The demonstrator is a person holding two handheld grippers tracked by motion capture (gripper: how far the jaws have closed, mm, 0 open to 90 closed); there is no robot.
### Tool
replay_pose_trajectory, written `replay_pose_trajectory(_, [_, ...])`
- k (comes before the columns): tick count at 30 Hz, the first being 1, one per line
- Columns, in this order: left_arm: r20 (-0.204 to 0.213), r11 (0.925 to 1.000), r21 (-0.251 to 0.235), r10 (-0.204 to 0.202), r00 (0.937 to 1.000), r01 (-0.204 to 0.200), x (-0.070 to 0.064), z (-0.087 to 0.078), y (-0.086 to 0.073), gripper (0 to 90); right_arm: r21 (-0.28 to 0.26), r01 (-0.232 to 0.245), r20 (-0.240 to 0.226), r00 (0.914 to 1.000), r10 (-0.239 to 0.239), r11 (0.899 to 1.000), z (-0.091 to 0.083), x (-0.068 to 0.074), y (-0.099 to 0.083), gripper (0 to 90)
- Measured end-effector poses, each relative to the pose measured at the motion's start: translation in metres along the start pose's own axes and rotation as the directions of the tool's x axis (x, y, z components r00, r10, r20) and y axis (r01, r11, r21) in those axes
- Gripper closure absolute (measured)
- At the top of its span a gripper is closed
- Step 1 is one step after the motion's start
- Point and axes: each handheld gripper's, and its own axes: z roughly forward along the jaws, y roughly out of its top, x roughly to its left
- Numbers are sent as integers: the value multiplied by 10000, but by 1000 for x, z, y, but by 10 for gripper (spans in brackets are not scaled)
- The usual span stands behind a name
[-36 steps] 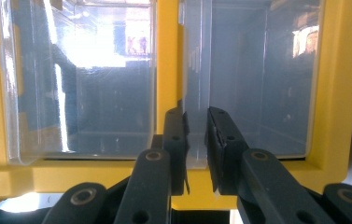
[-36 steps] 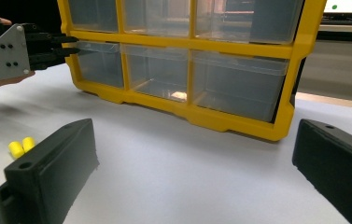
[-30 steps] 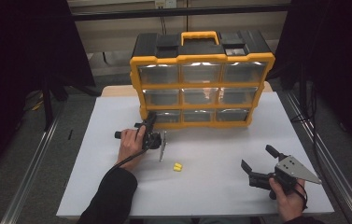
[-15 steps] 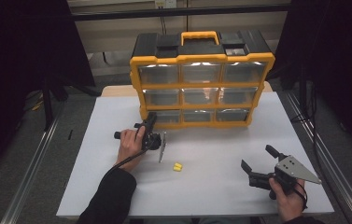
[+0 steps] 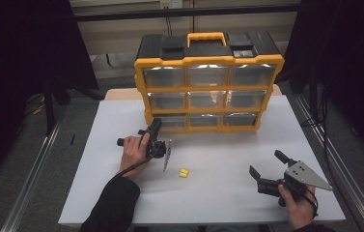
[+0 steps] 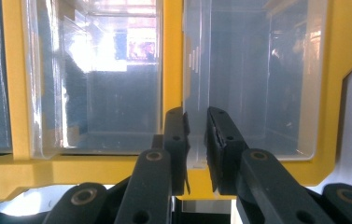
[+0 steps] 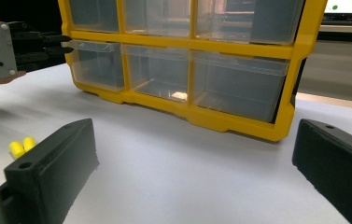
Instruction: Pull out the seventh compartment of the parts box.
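Observation:
A yellow and black drawer cabinet (image 5: pixel 208 89) with clear drawers stands at the back of the white table (image 5: pixel 228 198). My left gripper (image 5: pixel 156 123) is turned on its side at the bottom-left drawer (image 7: pixel 94 65). Its jaws are closed to a narrow gap (image 6: pixel 195 121) with the drawer's clear top lip (image 7: pixel 89 45) between them. My right gripper (image 5: pixel 264 162) is held low at the front right, open (image 7: pixel 195 140) with nothing between its jaws, facing the cabinet. Two small yellow pieces (image 5: pixel 183 173) lie on the table between the hands.
The cabinet's drawers all sit pushed in. A small pale spot (image 7: pixel 179 95) shows in the bottom middle drawer. Metal rails (image 5: pixel 35 169) run along the table's left and right sides, with dark curtains behind.

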Motion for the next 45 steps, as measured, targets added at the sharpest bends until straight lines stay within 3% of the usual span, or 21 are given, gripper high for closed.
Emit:
replay_pose_trajectory(1, [-126,10000,-3,32,9999,-32,0,-1,0,793,7,-3,-2,10000,3,10000,0,0,0,0])
replay_pose_trajectory(4, [24,10000,-31,-77,10000,77,0,-2,1,793,17,38,-21,10000,-38,10000,0,0,0,0])
replay_pose_trajectory(9, [-110,10000,-67,40,9999,-40,0,-5,1,793,24,48,-41,10000,-48,10000,0,0,0,0])
replay_pose_trajectory(45, [56,9997,-195,133,9999,-132,-1,-24,3,794,11,15,6,10000,-15,10000,0,0,0,0])
